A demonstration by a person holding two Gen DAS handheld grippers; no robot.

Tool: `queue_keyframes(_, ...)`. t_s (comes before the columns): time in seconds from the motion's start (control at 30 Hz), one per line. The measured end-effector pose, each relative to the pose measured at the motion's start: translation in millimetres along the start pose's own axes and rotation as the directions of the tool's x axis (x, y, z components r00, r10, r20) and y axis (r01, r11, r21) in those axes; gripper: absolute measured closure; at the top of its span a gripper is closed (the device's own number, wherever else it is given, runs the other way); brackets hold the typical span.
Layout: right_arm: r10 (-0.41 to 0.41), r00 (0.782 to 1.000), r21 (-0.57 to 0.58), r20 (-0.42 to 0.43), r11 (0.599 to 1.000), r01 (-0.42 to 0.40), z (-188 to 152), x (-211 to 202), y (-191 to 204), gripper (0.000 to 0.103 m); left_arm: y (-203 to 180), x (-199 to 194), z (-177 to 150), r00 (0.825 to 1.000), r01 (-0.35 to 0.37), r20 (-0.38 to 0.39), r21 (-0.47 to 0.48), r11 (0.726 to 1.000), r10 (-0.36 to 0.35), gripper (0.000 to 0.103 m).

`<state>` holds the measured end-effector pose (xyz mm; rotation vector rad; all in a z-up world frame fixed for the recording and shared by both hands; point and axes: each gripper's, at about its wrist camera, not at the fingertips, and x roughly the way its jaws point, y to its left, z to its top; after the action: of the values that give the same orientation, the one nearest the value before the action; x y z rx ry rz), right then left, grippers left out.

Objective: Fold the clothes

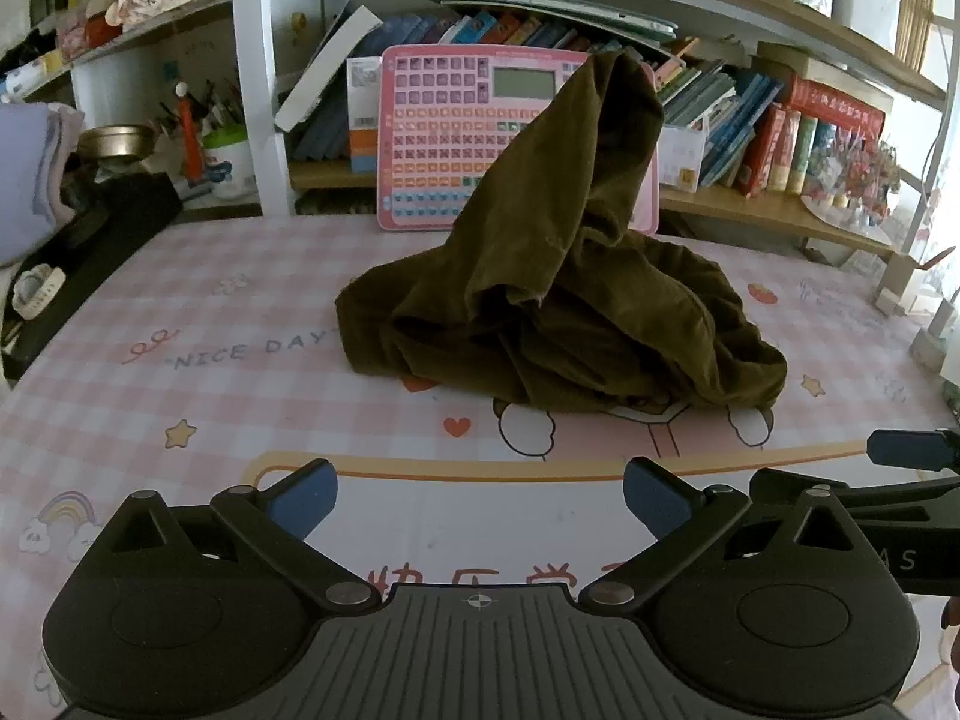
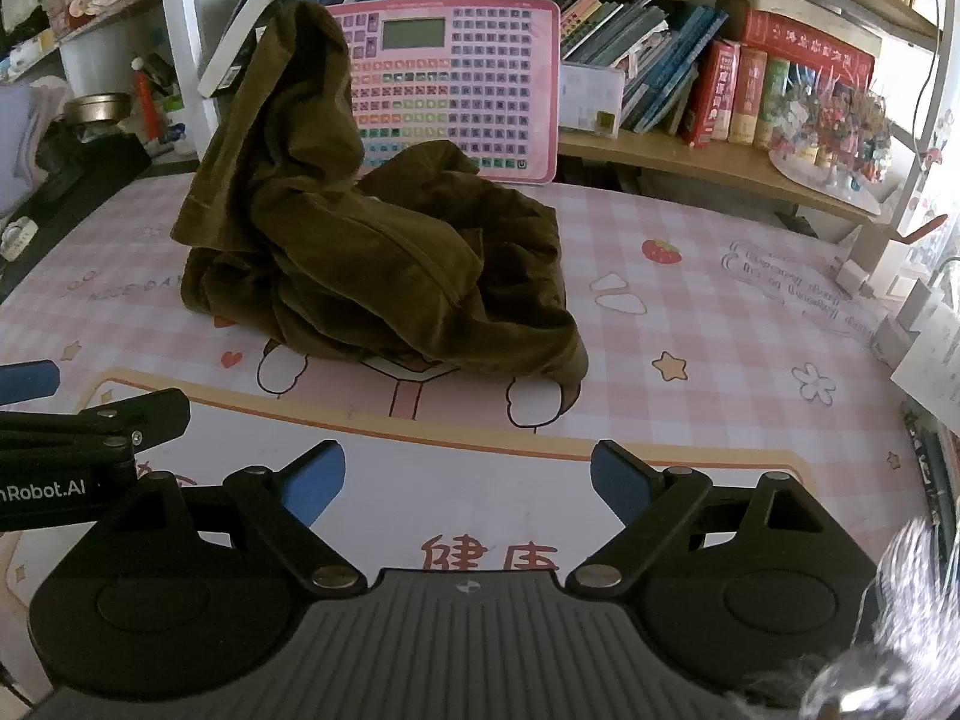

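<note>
Both the left gripper (image 1: pixel 477 495) and right gripper (image 2: pixel 468 480) hang released, empty, before the garment (image 1: pixel 558 300) crumpled mid-mat (image 1: pixel 240 300), whose hem seems buried, so a blind pinch risks bunched layers.

Garment (image 1: pixel 558 300) (image 2: pixel 372 252): one item, dark olive-brown, of soft velvety cloth. It is being seen unfolded and crumpled into a loose heap, with deep creases and overlapping folds throughout. One portion is being shown standing up from the heap as a tall peak at the far side, its top drooping over; a hemmed edge is being shown along the left side of this peak in the right wrist view. The lower mass is lying spread flat and low, nearer the cameras.
</note>
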<state>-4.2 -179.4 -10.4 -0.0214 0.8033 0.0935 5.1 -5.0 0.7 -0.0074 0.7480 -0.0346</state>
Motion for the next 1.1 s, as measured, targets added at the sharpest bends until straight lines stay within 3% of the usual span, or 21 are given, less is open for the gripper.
queue_keyframes(1.1,0.052,0.997,0.098,-0.060,0.994,-0.046,-6,23,-18,0.014,-14,21,3,0.996,0.058,-0.075,0.054,0.997,-0.054,0.000)
